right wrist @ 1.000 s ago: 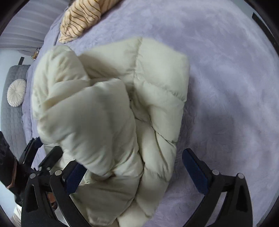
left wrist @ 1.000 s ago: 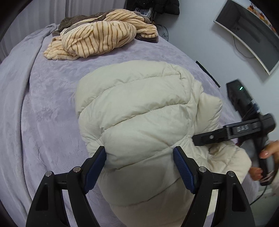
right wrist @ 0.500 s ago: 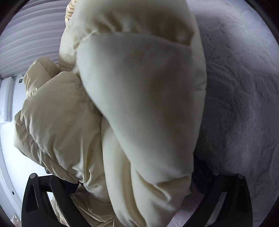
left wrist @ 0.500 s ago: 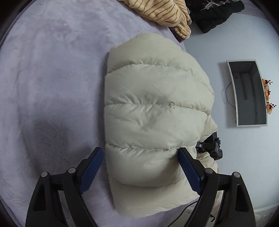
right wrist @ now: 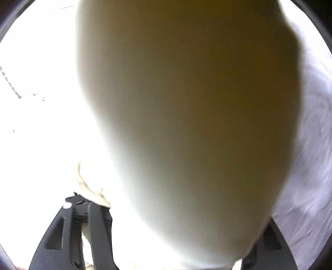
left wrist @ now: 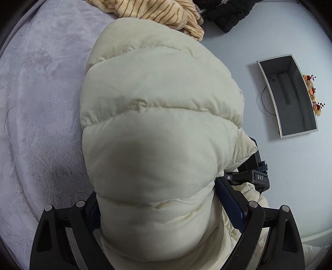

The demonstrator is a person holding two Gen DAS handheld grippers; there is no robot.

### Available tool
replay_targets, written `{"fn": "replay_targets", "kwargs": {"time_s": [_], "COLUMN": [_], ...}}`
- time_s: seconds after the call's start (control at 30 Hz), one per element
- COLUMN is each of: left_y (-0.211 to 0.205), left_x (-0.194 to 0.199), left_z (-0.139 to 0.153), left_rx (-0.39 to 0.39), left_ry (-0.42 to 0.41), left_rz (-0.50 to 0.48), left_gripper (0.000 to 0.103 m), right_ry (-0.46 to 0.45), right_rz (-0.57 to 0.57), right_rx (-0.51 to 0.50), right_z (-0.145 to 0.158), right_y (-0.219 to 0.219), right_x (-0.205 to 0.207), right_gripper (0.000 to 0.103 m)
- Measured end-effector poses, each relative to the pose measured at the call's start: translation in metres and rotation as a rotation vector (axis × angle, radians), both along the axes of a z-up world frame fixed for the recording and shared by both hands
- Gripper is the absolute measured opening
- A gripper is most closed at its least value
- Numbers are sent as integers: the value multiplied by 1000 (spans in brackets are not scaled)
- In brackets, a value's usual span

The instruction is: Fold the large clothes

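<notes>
A cream puffer jacket [left wrist: 157,128], folded into a thick bundle, fills both views. In the left wrist view it bulges up between the fingers of my left gripper [left wrist: 166,209], which stand wide on either side of it, clamping the bundle. The right gripper's black body [left wrist: 251,176] shows just right of the bundle. In the right wrist view the jacket [right wrist: 186,116] presses close against the lens and hides the fingertips of my right gripper [right wrist: 182,238]; its fingers flank the fabric. The jacket is lifted off the lilac bed cover [left wrist: 41,108].
A striped tan garment [left wrist: 157,14] and a black garment [left wrist: 226,10] lie at the bed's far end. A wall-mounted screen [left wrist: 290,95] hangs on the pale wall at right. The bed cover [right wrist: 311,145] shows at the right edge of the right wrist view.
The jacket has been lifted off the bed and now sits much closer to both cameras. The right wrist view has gone from showing the bed to being blocked by fabric and overexposed.
</notes>
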State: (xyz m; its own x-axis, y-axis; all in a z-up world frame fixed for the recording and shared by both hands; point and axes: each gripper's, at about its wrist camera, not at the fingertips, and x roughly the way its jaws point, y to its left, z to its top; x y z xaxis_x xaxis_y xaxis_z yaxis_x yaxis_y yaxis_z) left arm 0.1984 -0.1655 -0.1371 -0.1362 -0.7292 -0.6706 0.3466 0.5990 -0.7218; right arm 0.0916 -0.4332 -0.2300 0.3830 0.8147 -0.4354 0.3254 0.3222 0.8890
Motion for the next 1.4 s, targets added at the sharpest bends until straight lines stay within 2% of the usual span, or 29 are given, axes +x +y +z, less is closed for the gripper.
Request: {"fn": "replay_targets", "kwargs": {"time_s": [0.2, 0.33, 0.43, 0.53, 0.6, 0.7, 0.8, 0.87, 0.93, 1.03, 1.1, 1.2, 1.27, 1.33, 1.4], "left_y": [39, 84, 117, 136, 146, 167, 197, 210, 220, 216, 202, 205, 204, 196, 187], "left_x": [-29, -62, -90, -107, -117, -128, -123, -107, -84, -80, -74, -74, -73, -71, -69], "left_z": [46, 58, 44, 7, -12, 1, 33, 42, 32, 16, 13, 13, 15, 16, 16], "left_rx": [-19, 12, 80, 179, 244, 237, 241, 245, 247, 266, 260, 246, 240, 238, 229], "left_ry": [-16, -15, -19, 16, 35, -8, -124, -157, -146, -163, -158, -150, -151, -155, -156], "left_rz": [25, 84, 141, 200, 225, 239, 293, 354, 355, 304, 295, 311, 314, 301, 281], "left_gripper": [94, 94, 94, 94, 94, 94, 94, 94, 94, 94, 94, 94, 94, 94, 94], "right_ry": [-55, -69, -49, -7, 46, 61, 46, 58, 66, 102, 93, 77, 78, 96, 138], "right_rz": [33, 81, 133, 174, 202, 234, 256, 268, 284, 297, 289, 237, 149, 54, 7], "right_rx": [39, 53, 61, 61, 24, -28, -93, -120, -158, -251, -314, -381, -378, -339, -319], "right_z": [40, 57, 50, 19, -10, -30, -25, -22, -15, 2, 23, 51, 63, 60, 47], "right_y": [26, 56, 88, 116, 128, 133, 126, 124, 125, 124, 116, 98, 75, 49, 46], "right_x": [-16, -31, -43, -52, -55, -58, -54, -53, -50, -51, -57, -61, -69, -75, -67], "right_gripper": [60, 60, 60, 60, 60, 61, 66, 71, 74, 78, 80, 80, 80, 79, 66]}}
